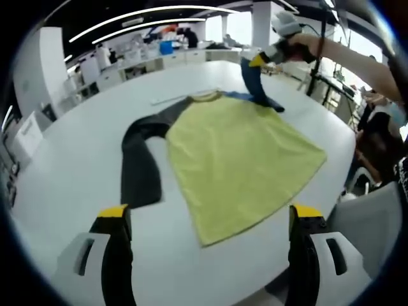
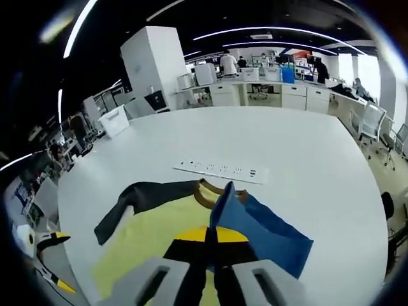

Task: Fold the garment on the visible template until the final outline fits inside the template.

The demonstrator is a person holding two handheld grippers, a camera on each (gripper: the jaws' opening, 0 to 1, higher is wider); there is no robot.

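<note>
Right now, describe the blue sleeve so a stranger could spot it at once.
Start at the big round white table and find the yellow-bodied shirt spread flat on it. On one side of its brown collar lies a dark grey sleeve; on the other is the blue sleeve. It alone is blue and lifted off the table, pinched in the right gripper.

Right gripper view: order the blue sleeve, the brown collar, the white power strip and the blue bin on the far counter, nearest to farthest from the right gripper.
1. blue sleeve, pinched in the right gripper.
2. brown collar, just beyond the jaws.
3. white power strip, mid-table past the shirt.
4. blue bin, on the far counter.
</note>
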